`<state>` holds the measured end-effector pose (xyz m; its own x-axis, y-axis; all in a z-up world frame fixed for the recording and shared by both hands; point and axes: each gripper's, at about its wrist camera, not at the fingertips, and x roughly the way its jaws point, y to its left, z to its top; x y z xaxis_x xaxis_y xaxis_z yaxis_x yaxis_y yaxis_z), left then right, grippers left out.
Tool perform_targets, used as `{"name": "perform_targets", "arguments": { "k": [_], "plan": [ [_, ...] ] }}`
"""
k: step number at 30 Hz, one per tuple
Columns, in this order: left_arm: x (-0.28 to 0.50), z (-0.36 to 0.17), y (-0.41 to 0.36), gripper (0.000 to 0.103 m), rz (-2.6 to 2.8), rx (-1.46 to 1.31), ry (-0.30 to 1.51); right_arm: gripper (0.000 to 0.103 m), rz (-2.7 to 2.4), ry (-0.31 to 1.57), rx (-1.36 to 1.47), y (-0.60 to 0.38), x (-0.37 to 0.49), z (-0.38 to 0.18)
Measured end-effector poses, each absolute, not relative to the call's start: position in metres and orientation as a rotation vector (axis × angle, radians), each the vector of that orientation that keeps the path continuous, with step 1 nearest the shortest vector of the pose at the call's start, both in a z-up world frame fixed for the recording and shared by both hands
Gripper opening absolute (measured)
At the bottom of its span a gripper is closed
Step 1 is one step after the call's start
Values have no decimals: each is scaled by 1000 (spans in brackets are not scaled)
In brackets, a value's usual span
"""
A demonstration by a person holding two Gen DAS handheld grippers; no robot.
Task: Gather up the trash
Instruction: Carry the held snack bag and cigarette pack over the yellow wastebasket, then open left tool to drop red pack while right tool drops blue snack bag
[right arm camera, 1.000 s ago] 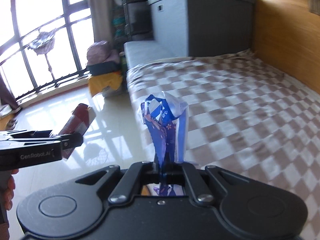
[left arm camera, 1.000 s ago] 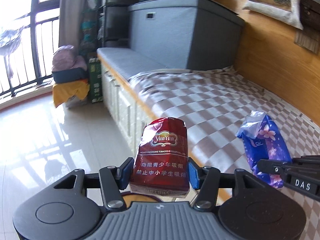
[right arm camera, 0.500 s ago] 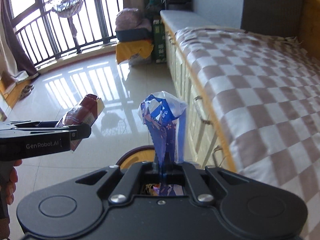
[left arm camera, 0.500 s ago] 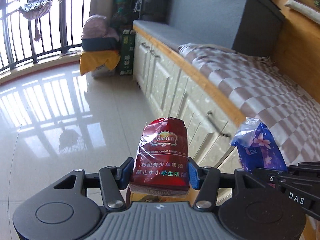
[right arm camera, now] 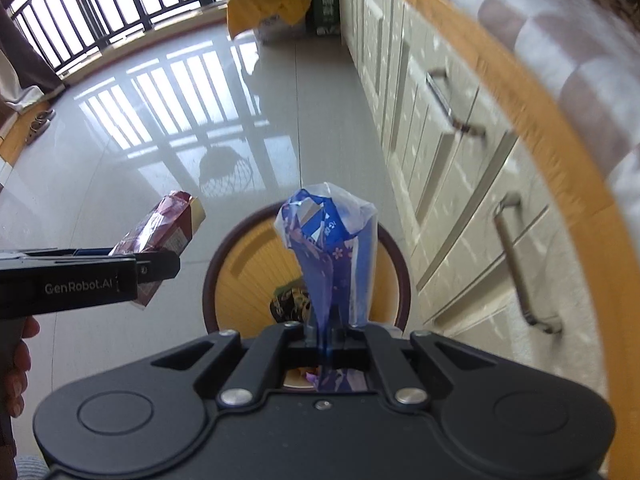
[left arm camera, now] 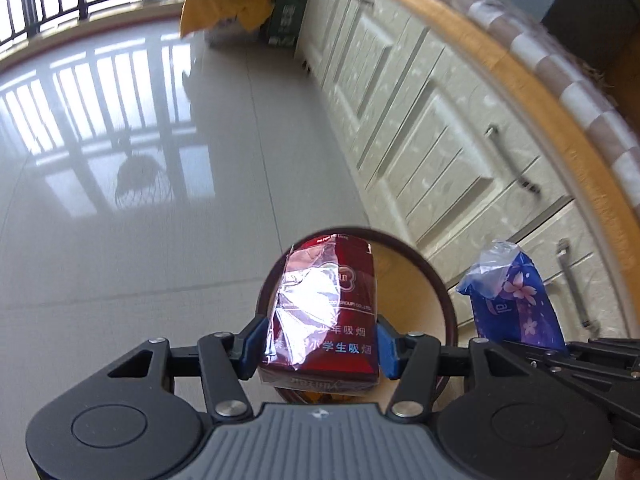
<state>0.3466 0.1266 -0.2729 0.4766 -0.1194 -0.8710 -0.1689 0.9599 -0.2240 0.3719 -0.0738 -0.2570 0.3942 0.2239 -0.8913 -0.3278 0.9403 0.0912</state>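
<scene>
Glossy floor (left arm camera: 120, 240), crinkled red pack (left arm camera: 324, 312), blue wrapper (right arm camera: 332, 256)

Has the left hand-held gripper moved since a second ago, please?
Yes. The left hand-held gripper, gripping the red cigarette pack, came down off the checked bed towards the round bin on the floor.

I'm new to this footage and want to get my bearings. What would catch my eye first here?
The crushed red cellophane-wrapped cigarette pack clamped in the left hand-held gripper stands out first. Beside it, the right hand-held gripper pinches a crumpled blue flower-printed plastic wrapper. Both hang over a round yellow bin with a dark rim on the glossy tiled floor, next to cream drawers.
</scene>
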Motion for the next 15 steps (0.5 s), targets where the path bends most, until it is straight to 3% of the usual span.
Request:
{"name": "perform_targets", "arguments": {
  "k": [15],
  "plan": [
    [377, -344, 118, 57, 66, -420, 1261, 2, 326, 1254, -59, -73, 408, -321]
  ]
}}
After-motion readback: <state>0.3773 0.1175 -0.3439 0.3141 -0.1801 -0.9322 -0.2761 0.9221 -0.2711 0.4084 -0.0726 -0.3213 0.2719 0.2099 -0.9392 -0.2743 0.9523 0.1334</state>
